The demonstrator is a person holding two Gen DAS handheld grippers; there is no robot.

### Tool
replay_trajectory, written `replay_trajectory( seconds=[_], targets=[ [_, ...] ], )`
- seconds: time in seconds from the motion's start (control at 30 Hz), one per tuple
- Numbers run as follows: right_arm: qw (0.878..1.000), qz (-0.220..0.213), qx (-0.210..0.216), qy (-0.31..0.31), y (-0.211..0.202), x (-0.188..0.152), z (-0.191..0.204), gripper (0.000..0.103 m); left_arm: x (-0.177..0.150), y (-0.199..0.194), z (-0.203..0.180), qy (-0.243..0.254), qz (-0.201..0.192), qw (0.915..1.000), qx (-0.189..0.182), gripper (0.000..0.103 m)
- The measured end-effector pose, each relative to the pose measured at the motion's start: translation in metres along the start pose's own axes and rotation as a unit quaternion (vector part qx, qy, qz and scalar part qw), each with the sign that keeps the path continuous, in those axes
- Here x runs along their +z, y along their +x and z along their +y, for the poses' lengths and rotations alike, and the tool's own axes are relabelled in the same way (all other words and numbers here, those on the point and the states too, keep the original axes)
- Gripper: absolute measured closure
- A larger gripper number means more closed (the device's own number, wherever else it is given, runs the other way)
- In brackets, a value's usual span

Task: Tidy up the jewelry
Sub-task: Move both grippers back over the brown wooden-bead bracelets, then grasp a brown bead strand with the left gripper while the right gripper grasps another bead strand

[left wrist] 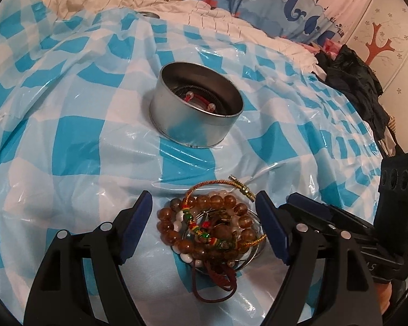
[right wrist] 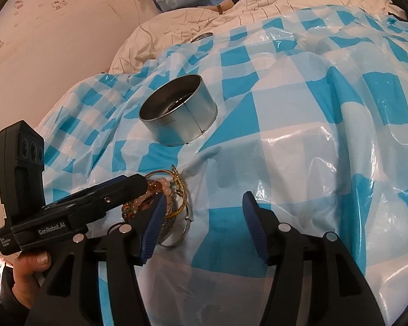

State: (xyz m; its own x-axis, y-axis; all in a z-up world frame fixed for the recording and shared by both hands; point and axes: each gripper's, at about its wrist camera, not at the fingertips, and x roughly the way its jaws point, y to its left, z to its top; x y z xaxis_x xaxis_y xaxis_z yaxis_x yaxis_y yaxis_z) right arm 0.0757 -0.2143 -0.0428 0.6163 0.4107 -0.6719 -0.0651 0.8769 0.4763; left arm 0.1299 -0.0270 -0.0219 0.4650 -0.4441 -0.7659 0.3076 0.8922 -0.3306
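While the left gripper (left wrist: pixel 204 228) straddles the jewelry pile (left wrist: pixel 208 228) with fingers wide, ready to pinch a piece, the right gripper (right wrist: pixel 202 222) stands parted and empty beside it; beyond both waits the tin (left wrist: pixel 195 106).

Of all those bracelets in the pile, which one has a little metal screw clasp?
The thin gold cord bangle at the far edge of the jewelry pile. Its brass barrel clasp sticks out; the others are amber and white bead strands.
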Motion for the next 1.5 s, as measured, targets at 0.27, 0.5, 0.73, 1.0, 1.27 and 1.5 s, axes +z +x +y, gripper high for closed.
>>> replay_trajectory(
  seconds=[0.27, 0.5, 0.73, 1.0, 1.27, 1.5],
  targets=[
    [1.000, 0.001, 0.000, 0.000, 0.000, 0.000, -0.001, 0.046, -0.001, 0.002, -0.003, 0.005, -0.004, 0.9999, -0.010, 0.029],
    [1.000, 0.001, 0.000, 0.001, 0.000, 0.000, -0.002, 0.046, -0.002, 0.009, 0.001, -0.004, 0.002, 0.9998, -0.020, 0.029],
    [1.000, 0.001, 0.000, 0.001, -0.001, 0.000, -0.002, 0.046, -0.002, 0.015, 0.014, -0.040, 0.016, 0.9980, -0.047, 0.045],
    [1.000, 0.001, 0.001, 0.001, -0.001, 0.001, -0.002, 0.046, 0.002, 0.014, 0.033, -0.066, 0.018, 0.9964, -0.050, 0.092],
    [1.000, 0.001, 0.001, 0.001, -0.001, 0.001, -0.003, 0.046, 0.009, 0.009, 0.053, -0.101, 0.016, 0.9919, -0.075, 0.100],
    [1.000, 0.001, 0.001, 0.001, -0.001, 0.001, -0.003, 0.046, 0.006, 0.018, 0.055, -0.132, 0.018, 0.9860, -0.100, 0.068]
  ],
)
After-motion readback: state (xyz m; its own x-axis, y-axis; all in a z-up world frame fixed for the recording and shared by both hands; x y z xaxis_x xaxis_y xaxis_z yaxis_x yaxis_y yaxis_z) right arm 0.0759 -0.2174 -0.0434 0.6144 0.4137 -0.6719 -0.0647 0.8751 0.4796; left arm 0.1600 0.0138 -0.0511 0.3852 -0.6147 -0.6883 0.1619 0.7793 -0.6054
